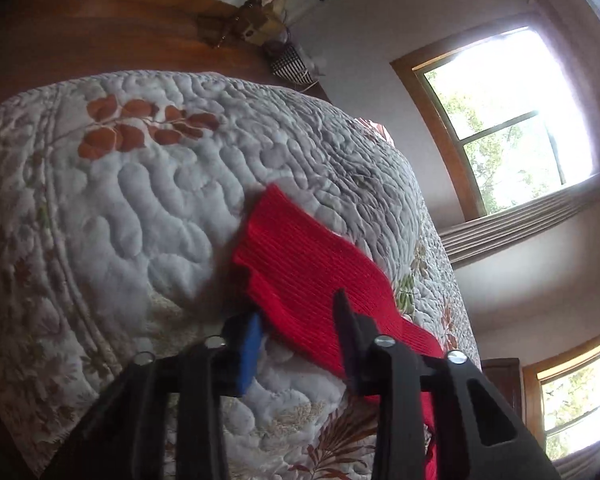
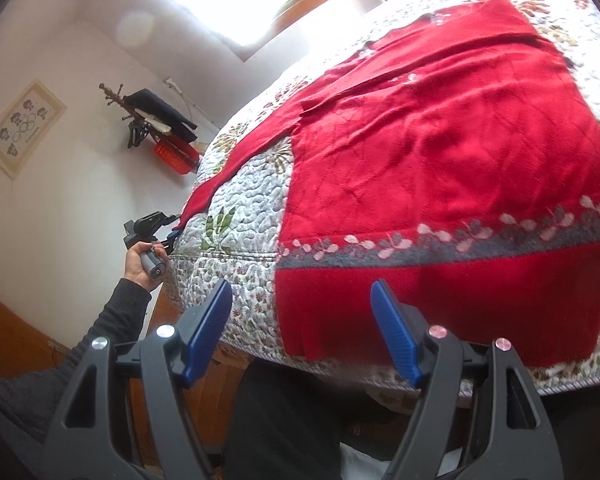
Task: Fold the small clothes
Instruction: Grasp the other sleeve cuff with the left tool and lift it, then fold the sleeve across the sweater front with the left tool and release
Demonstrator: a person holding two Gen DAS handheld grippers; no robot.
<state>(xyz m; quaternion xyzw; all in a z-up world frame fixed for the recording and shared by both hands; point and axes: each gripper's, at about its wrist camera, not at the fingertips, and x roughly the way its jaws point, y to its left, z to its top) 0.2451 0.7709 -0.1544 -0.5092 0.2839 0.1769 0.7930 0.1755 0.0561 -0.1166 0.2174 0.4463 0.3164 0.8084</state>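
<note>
fingers [image 2: 396, 336] on the right gripper [image 2: 302, 330] stand spread wide with nothing between them, hovering just off the near edge of the bed, pointed at the hem of the sweater. those of the left gripper [image 1: 296, 332] are also parted, with the end of the red sleeve [image 1: 300, 256] lying between and under them; i cannot tell whether either pad touches the knit, but they are not pinching it.

from biggest down: the quilted bedspread [image 1: 140, 208] covers the bed, and the red sweater [image 2: 440, 152] lies flat across it, body smooth, grey flowered band [image 2: 440, 240] near the hem, hem at the near edge. 1 sleeve [image 2: 236, 160] runs out straight to the side toward the corner where a hand [image 2: 140, 260] holds the left tool. another red part lies at the far side, though its shape is hard to read.

as i judge it, folding has barely begun: the garment looks laid out and flattened, and no fold shows in the body. still left, by my guess, are bringing the outstretched sleeve in across the chest, folding the sides and doubling the body up from the hem.
</note>
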